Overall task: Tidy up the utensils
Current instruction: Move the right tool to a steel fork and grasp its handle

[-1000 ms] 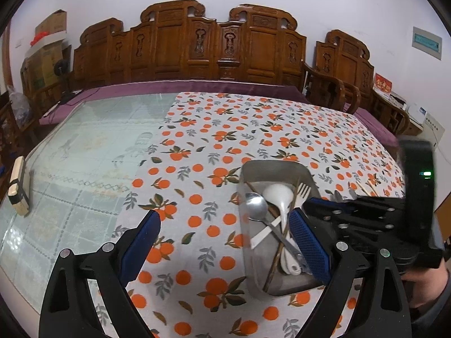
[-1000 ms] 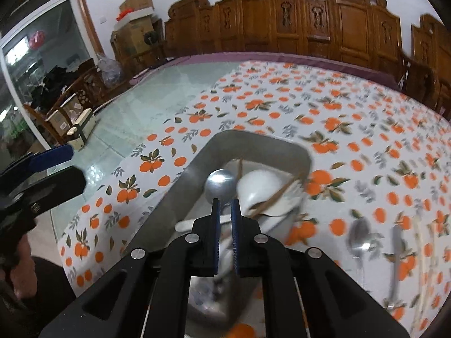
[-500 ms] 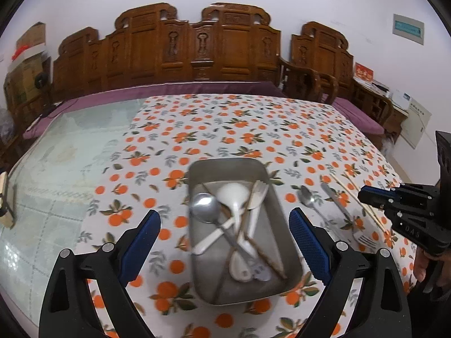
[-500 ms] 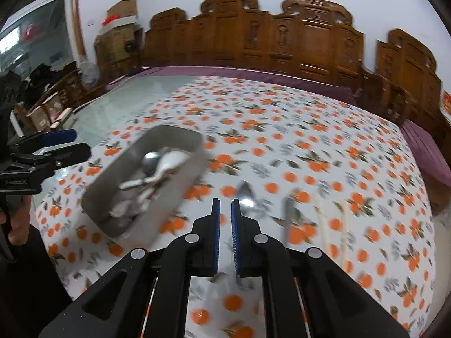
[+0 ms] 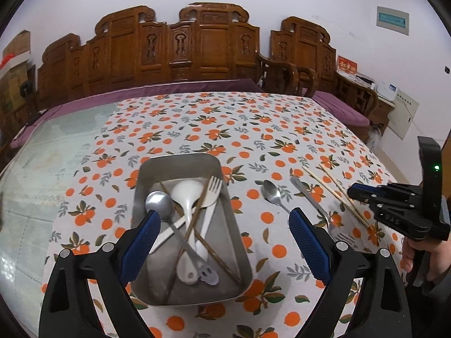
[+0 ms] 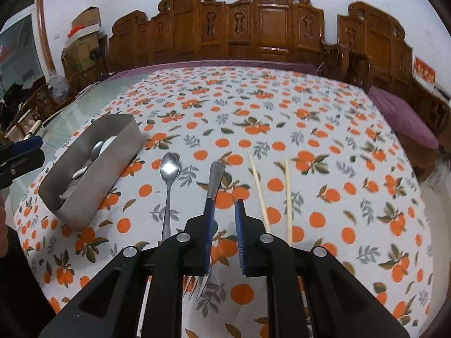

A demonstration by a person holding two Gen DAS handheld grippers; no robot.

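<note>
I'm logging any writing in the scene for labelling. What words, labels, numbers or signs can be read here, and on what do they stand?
"DAS", or close to it: faint raised letters on the black body of the right gripper, left wrist view.
Red card with gold characters: too blurred to read.
Green wall plaque: too small to read.
Red sign at the right edge: blurred, unreadable.
Cardboard boxes: no legible print.

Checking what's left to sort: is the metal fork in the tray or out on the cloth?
Out. The metal fork lies on the cloth beside the steel spoon, apart from the tray.
</note>
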